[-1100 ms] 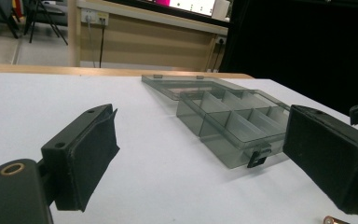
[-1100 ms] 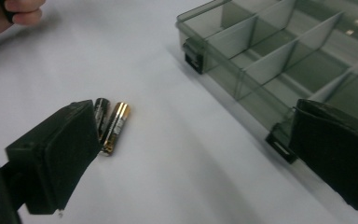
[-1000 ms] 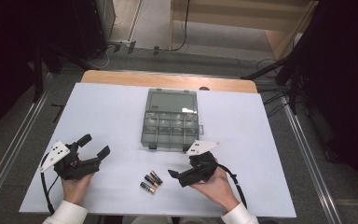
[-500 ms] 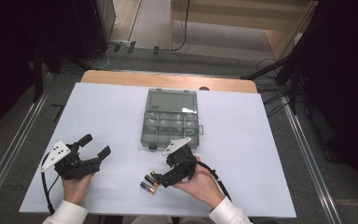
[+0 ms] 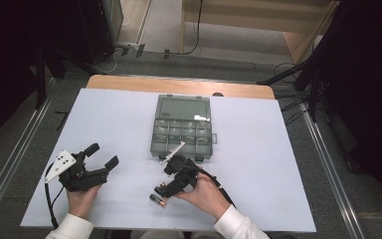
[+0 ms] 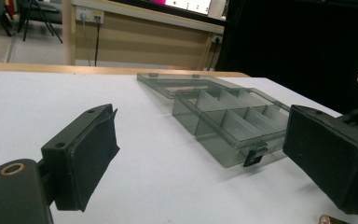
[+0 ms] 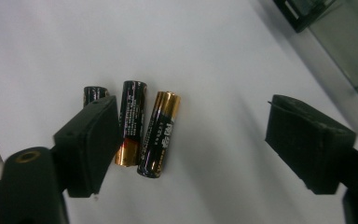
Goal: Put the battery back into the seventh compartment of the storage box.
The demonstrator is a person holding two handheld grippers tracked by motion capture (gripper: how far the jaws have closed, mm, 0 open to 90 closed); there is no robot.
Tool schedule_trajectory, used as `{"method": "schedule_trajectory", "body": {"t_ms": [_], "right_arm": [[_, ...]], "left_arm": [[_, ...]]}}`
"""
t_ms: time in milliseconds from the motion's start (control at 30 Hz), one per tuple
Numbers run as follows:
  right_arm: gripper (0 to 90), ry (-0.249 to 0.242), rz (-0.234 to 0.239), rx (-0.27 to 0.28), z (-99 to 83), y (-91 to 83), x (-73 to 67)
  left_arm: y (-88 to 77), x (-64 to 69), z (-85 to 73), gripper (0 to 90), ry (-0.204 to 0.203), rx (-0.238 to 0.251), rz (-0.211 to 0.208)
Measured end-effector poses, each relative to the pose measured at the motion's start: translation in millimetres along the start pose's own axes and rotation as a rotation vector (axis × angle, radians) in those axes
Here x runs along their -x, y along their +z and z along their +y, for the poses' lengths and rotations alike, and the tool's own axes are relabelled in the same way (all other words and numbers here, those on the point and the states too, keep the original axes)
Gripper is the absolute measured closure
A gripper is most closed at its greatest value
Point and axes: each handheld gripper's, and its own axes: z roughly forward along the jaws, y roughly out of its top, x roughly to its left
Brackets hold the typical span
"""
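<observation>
Three batteries (image 7: pixel 144 130) are lying side by side on the table (image 5: pixel 104 119); one clear box (image 5: pixel 183 130) is sitting open; two grippers are showing

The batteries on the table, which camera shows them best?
The right gripper view: three batteries lie side by side, close up, between that gripper's open fingers, labels visible. The high view shows them small and partly hidden under the right gripper. The left gripper view catches just a gold tip at its bottom edge.
</observation>
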Motion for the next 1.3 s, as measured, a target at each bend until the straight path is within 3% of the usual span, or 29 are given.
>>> {"method": "schedule_trajectory", "body": {"t_ms": [133, 267, 433, 567, 733, 1000, 1300], "right_arm": [[34.8, 0.024, 0.047, -0.062, 3.9, 3.5, 0.4], [46.4, 0.041, 0.029, -0.095, 8.1, 4.4, -1.3], [55.2, 0.058, 0.040, -0.130, 10.6, 8.7, -2.2], [69.7, 0.084, 0.008, -0.153, 12.0, 10.3, -3.7], [77.0, 0.094, -0.007, -0.166, 12.7, 10.5, -3.8], [78.3, 0.100, -0.031, -0.136, 11.6, 8.3, -5.6], [78.3, 0.154, 0.000, 0.019, 4.0, -10.4, 2.5]], "left_arm": [[-0.2, 0.0, 0.1, 9.6, -0.001, 0.000, 0.000], [-0.3, -0.3, 0.2, 9.6, -0.002, 0.002, 0.001], [-0.5, -0.3, 0.2, 9.6, -0.002, 0.002, 0.001], [-0.6, -0.2, 0.3, 9.6, -0.002, 0.002, 0.001], [-0.8, -0.4, 0.3, 9.6, -0.003, 0.002, 0.000], [-0.7, -0.4, 0.3, 9.6, -0.001, 0.001, 0.000], [-1.5, -0.8, 0.7, 9.6, -0.004, 0.006, 0.002]]}}
